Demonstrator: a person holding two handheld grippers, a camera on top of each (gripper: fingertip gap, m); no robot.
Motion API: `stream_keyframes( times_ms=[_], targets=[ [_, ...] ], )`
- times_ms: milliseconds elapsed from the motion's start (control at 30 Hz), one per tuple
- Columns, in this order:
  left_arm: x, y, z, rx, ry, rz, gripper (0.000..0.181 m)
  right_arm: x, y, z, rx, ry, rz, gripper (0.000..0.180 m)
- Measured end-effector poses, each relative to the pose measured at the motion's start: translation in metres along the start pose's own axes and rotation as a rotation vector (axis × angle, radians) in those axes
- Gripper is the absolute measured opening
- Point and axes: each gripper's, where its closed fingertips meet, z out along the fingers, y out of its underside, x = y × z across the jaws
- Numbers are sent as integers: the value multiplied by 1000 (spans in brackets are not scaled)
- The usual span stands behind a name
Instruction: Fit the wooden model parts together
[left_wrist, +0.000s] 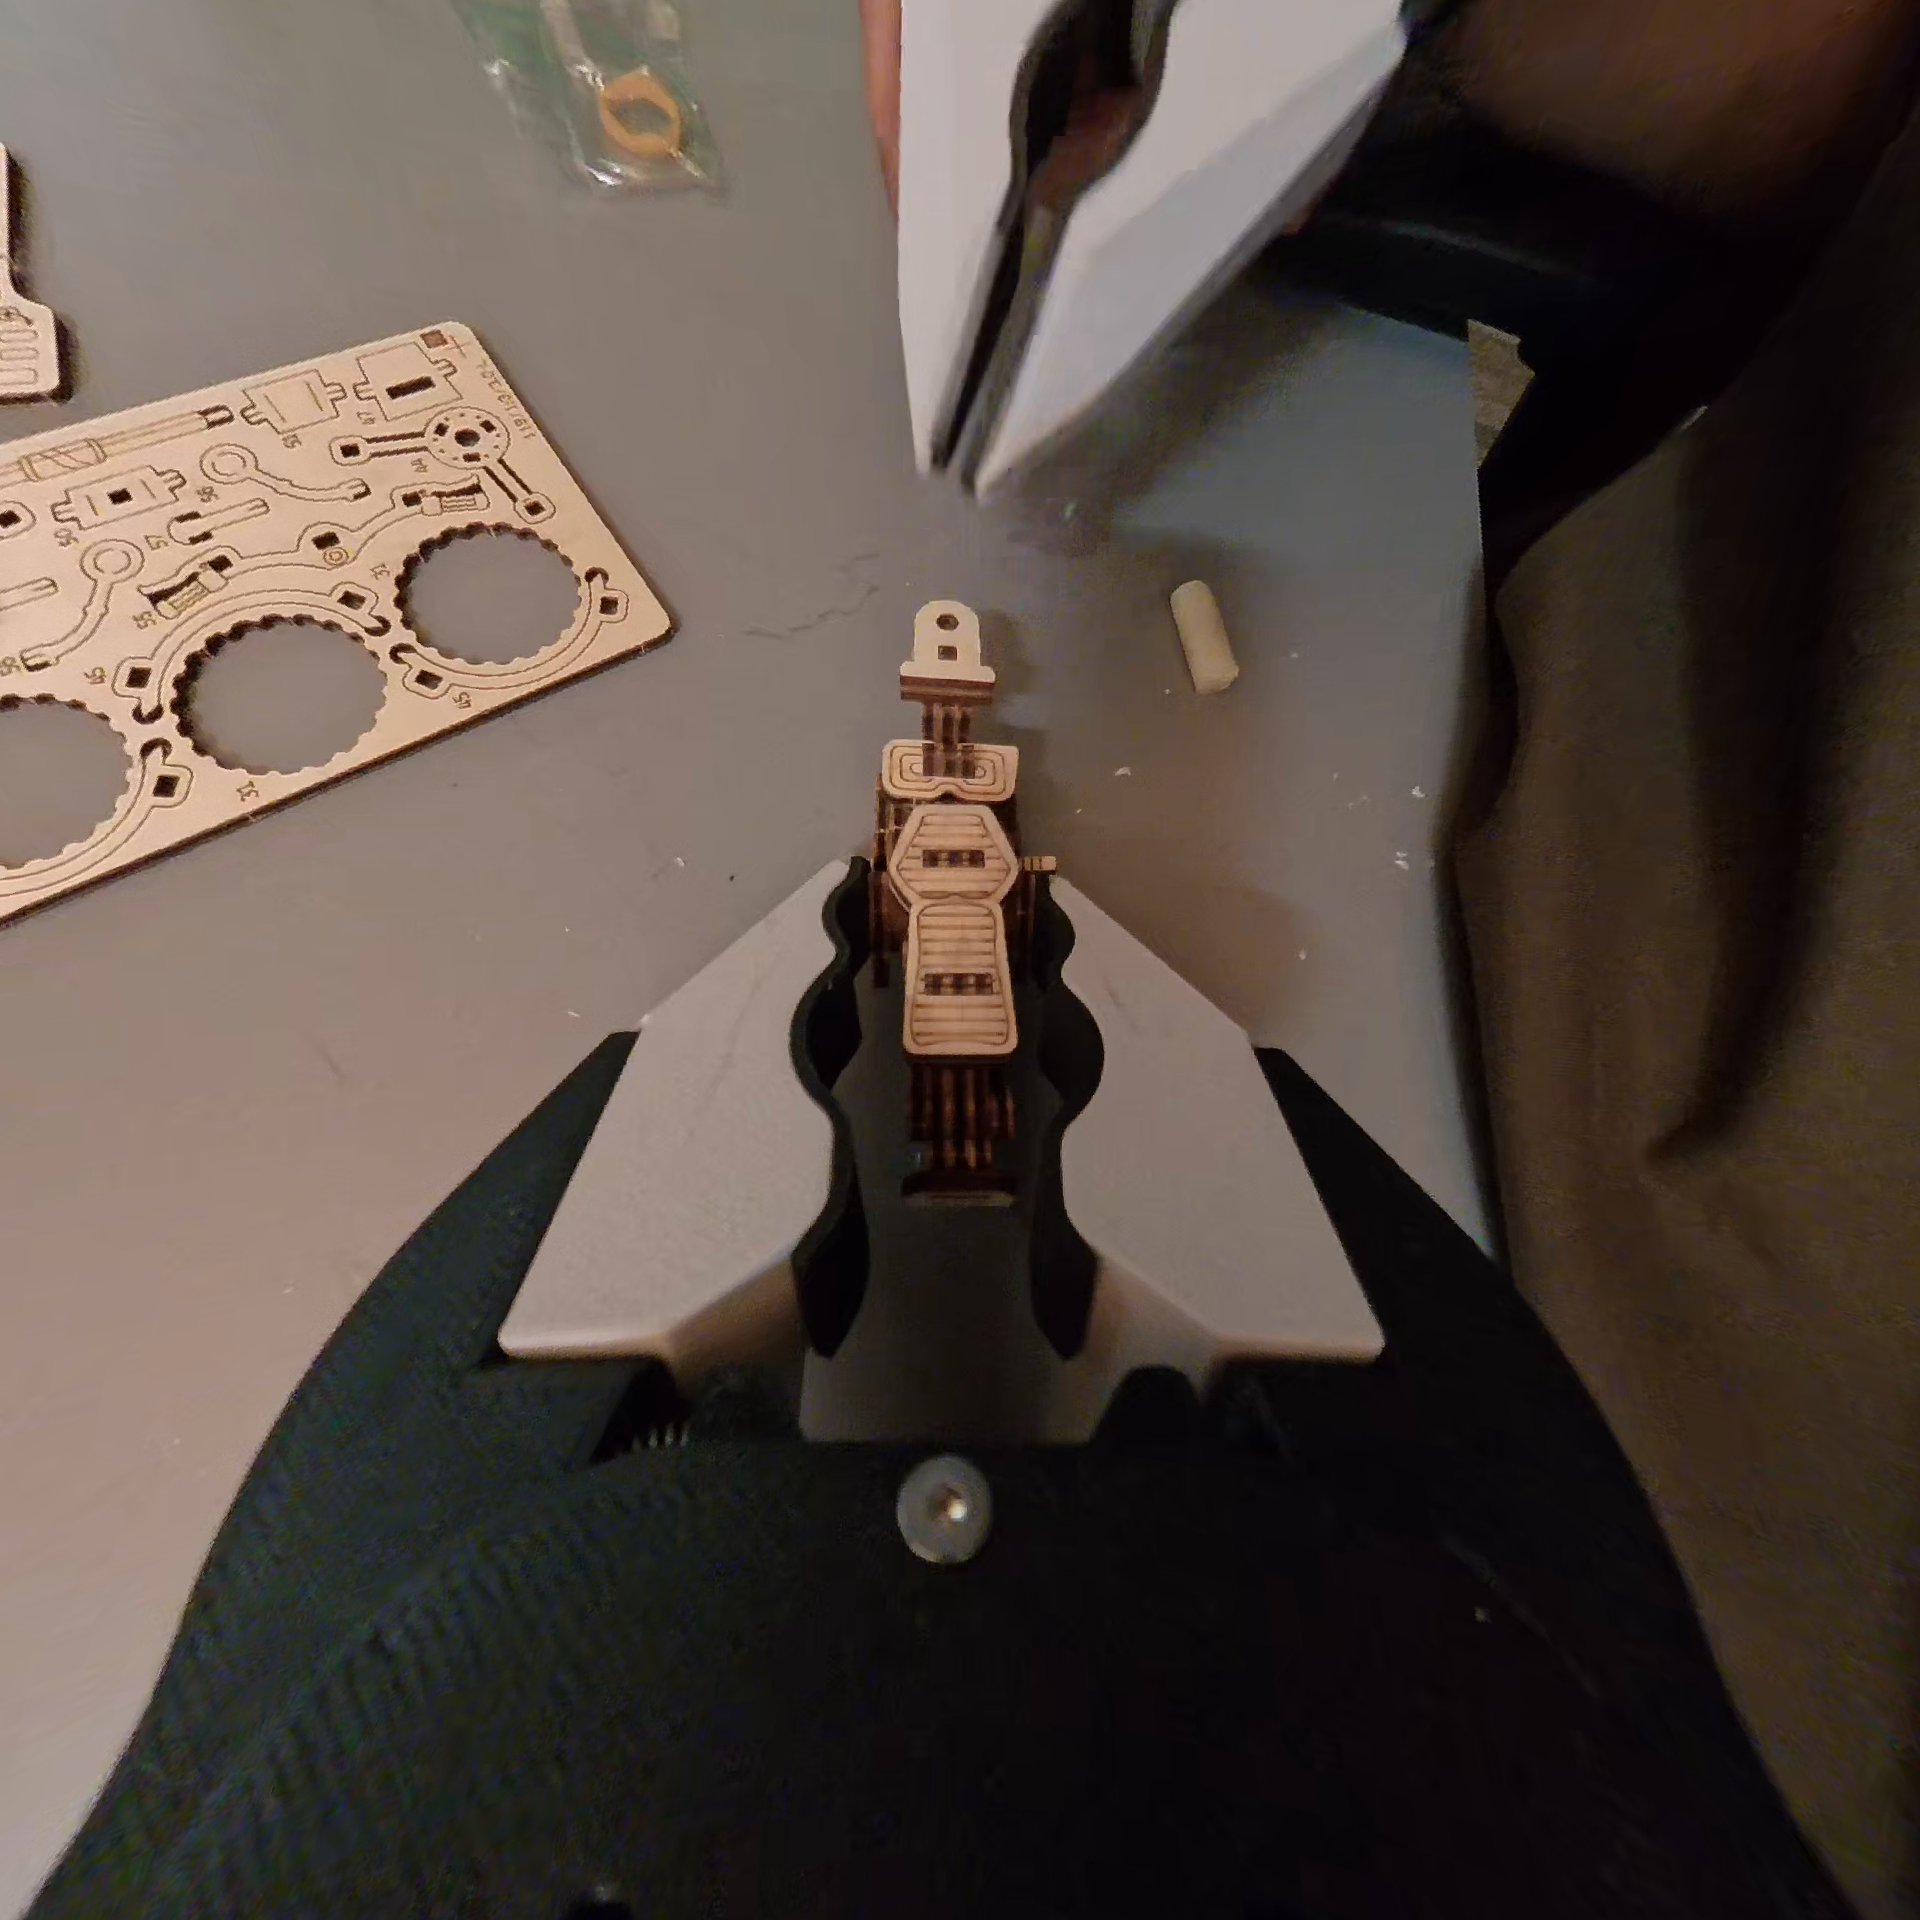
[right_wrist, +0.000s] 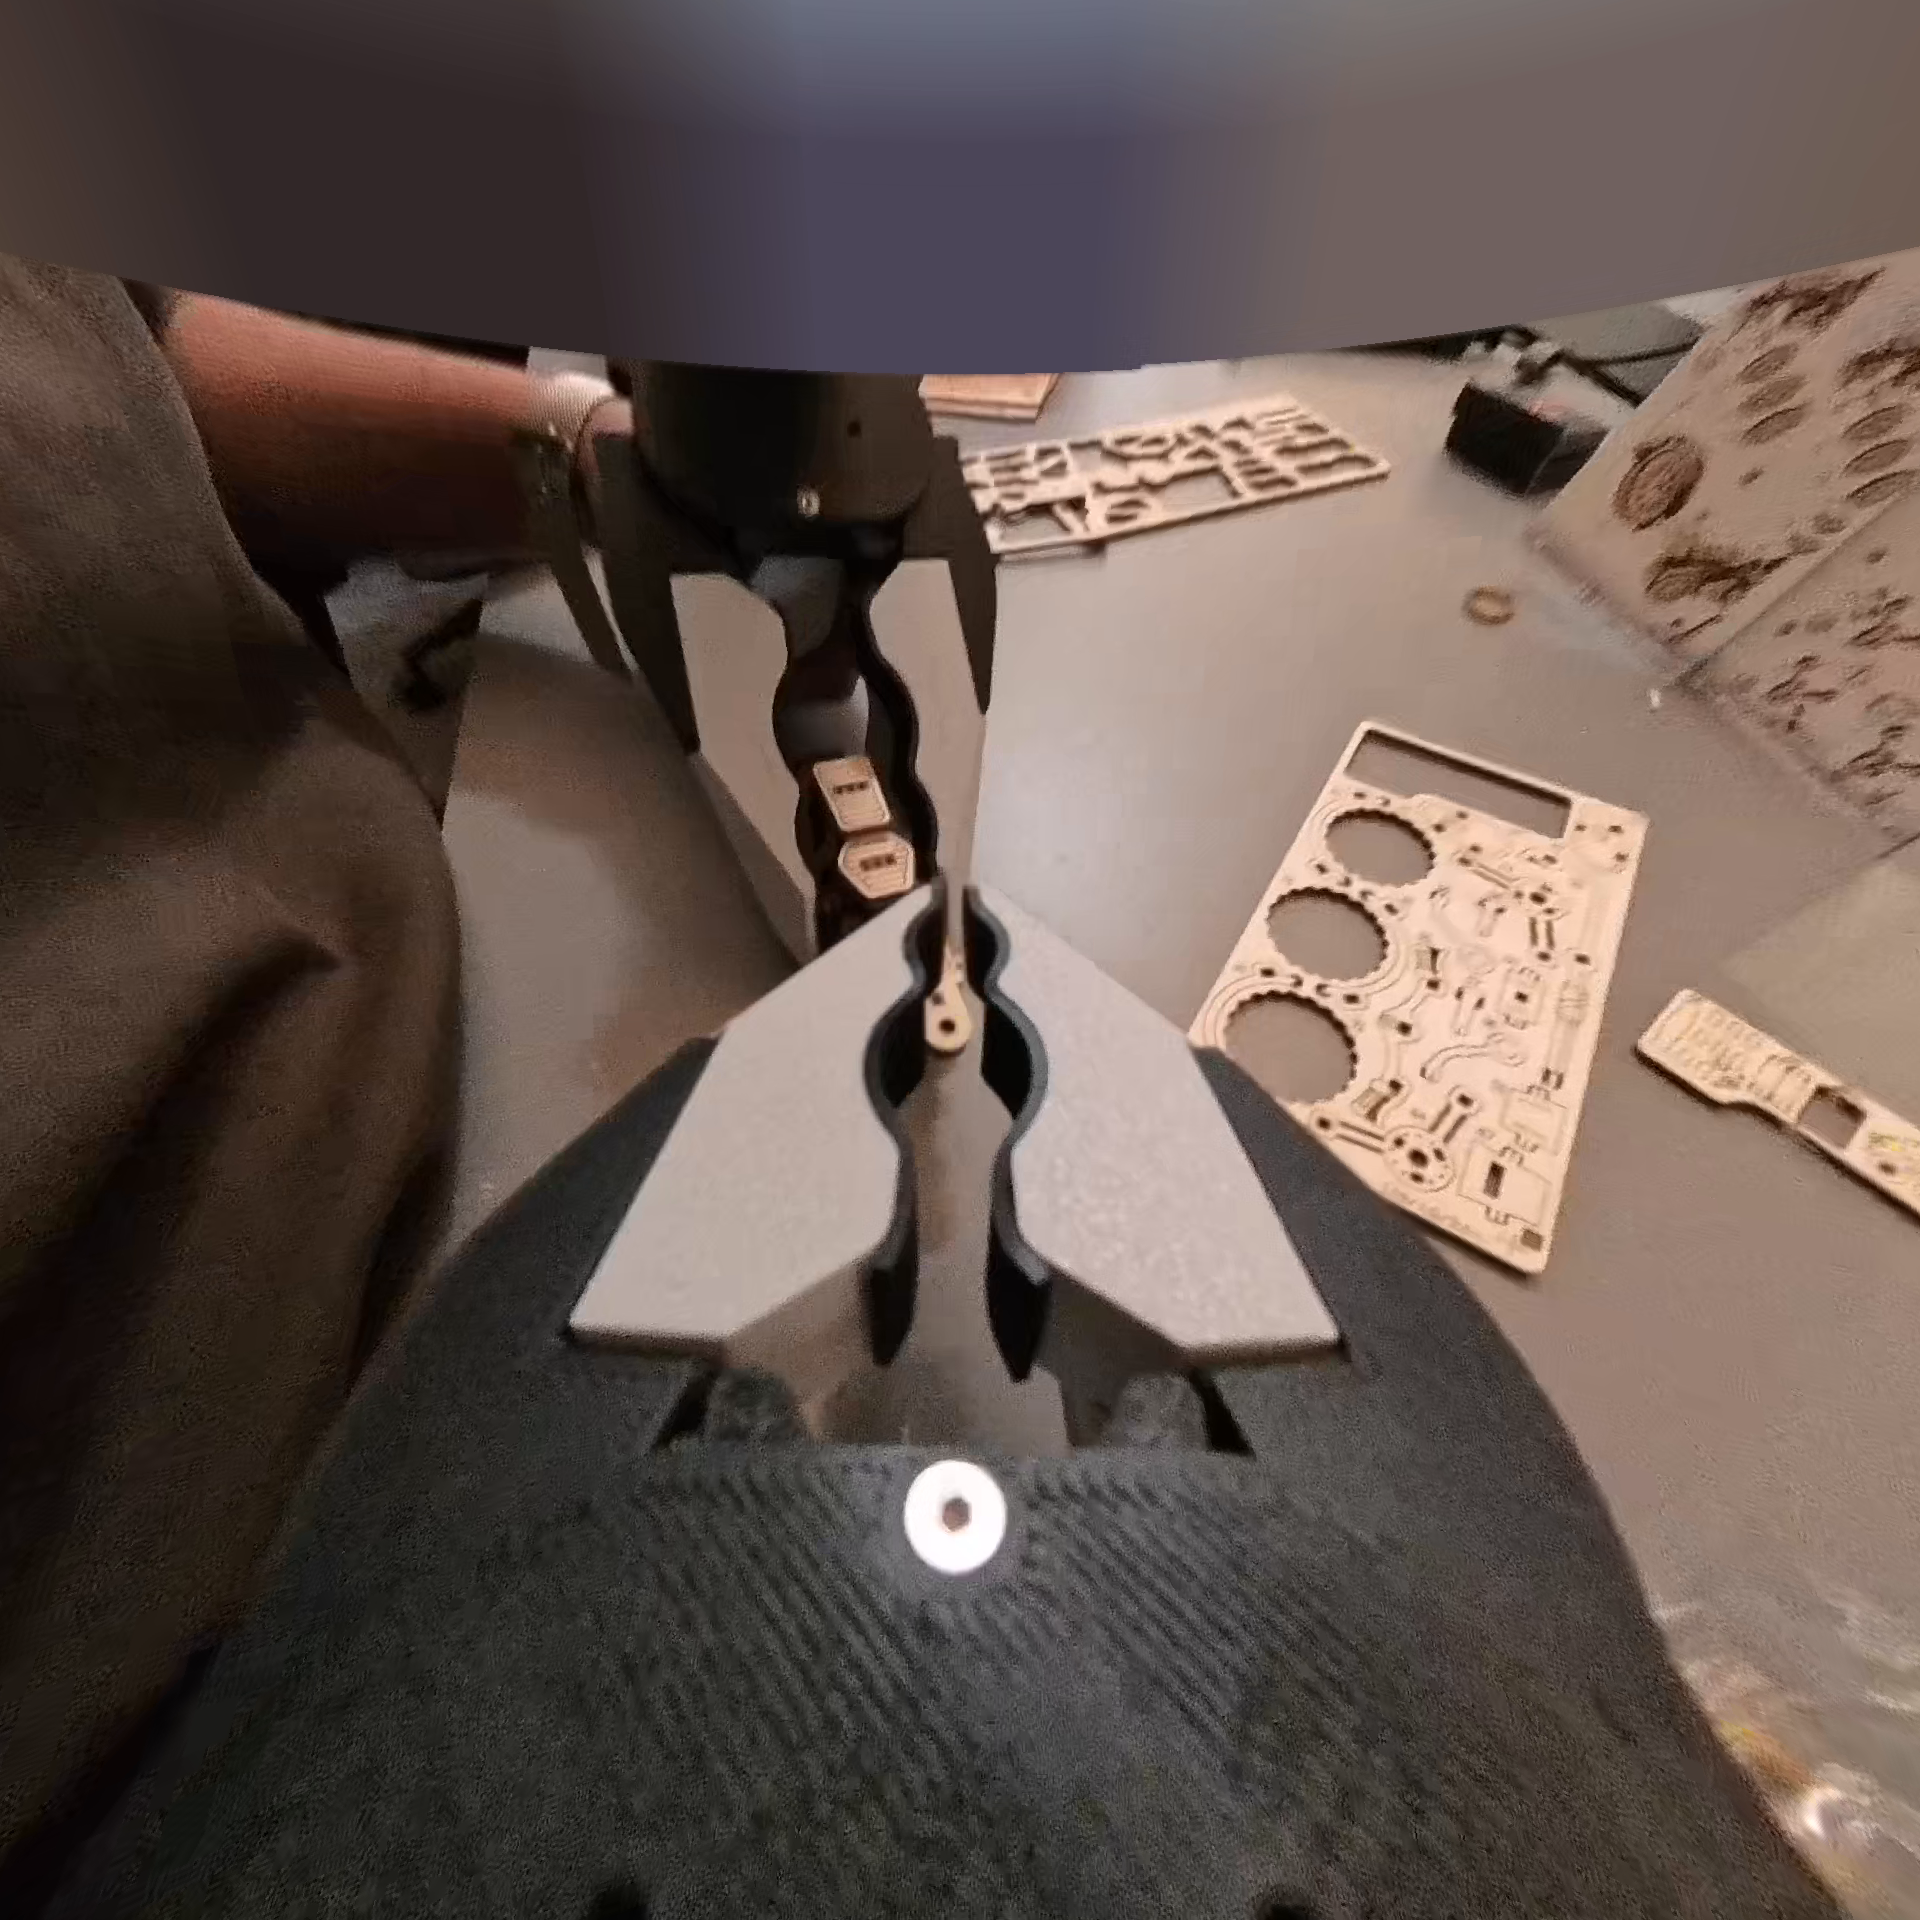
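My left gripper (left_wrist: 956, 883) is shut on a small wooden model assembly (left_wrist: 954, 935) with slatted plates on top. A tab with a hole sticks out past its fingertips. It hangs just above the grey table (left_wrist: 520, 1039). My right gripper (right_wrist: 958, 902) is shut on a thin wooden lever piece (right_wrist: 951, 1013) with a round eye. In the right wrist view the left gripper (right_wrist: 878, 894) and the assembly (right_wrist: 868, 842) are directly ahead, almost touching my right fingertips. In the left wrist view the right gripper (left_wrist: 956, 468) hovers ahead of the tab, and the lever piece is hidden.
A laser-cut wooden sheet (left_wrist: 312, 623) with round cut-outs lies to the left, also in the right wrist view (right_wrist: 1434, 997). Nearby are a small white cylinder (left_wrist: 1203, 636), a plastic bag (left_wrist: 623, 104), a loose wooden strip (right_wrist: 1787, 1091), another sheet (right_wrist: 1164, 468) and a person's clothing (left_wrist: 1714, 935). One gripper's finger ends stand about 7 cm off the other's. It is some 8 cm from my left tips to the small white cylinder (left_wrist: 1203, 636).
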Motion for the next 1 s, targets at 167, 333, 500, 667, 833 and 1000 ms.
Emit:
stream_keyframes(
  times_ms=[167, 333, 500, 667, 833, 1000],
  targets=[
    [-1, 0, 0, 3, 10, -23, 29, 12, 12, 0, -10, 22, 51, 10],
    [-1, -6, -5, 59, 78, -129, 29, 14, 21, 6, -43, 43, 29, 16],
    [6, -27, -20, 231, 248, -280, 29, 16, -3, -6, 113, -10, 162, 18],
    [8, -60, -50, 465, 444, -450, 28, 26, -34, -24, 327, -97, 402, 20],
    [3, -68, -57, 544, 531, -566, 28, 27, -36, -23, 348, -117, 459, 21],
    [1, -69, -57, 564, 593, -645, 28, 24, -35, -18, 327, -112, 460, 22]
  ],
)
